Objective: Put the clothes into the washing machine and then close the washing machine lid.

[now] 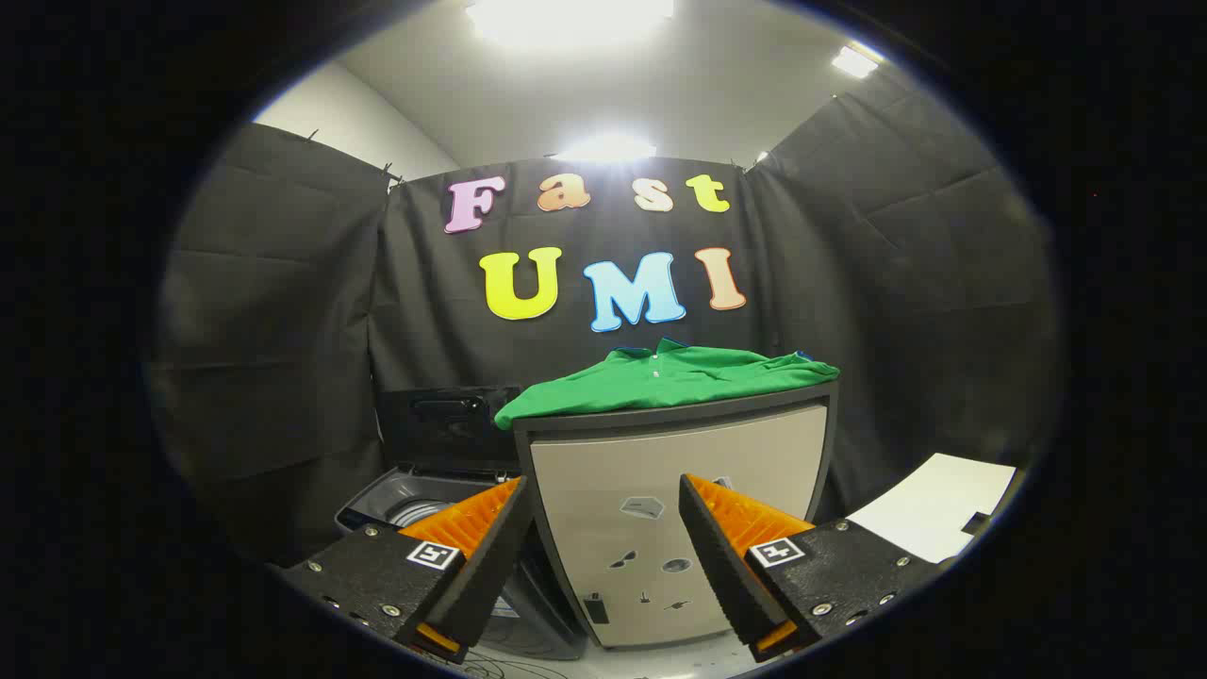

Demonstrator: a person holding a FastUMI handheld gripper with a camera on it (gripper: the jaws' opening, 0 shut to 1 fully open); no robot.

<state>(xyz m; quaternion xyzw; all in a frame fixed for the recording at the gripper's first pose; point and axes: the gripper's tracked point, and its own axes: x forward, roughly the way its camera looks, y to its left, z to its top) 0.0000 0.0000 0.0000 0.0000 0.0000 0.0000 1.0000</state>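
Note:
A green polo shirt lies spread flat on top of a beige cabinet with a dark frame, beyond and above my fingers. Left of the cabinet and lower down stands the washing machine, its dark lid raised upright against the black cloth and part of the drum opening showing. My gripper is open, its orange and black fingers wide apart with nothing between them. It is well short of the cabinet front, which shows in the gap.
A white flat surface lies to the right of the cabinet, beside my right finger. Black cloth walls close the booth on three sides. Thin cables lie on the pale floor below the fingers.

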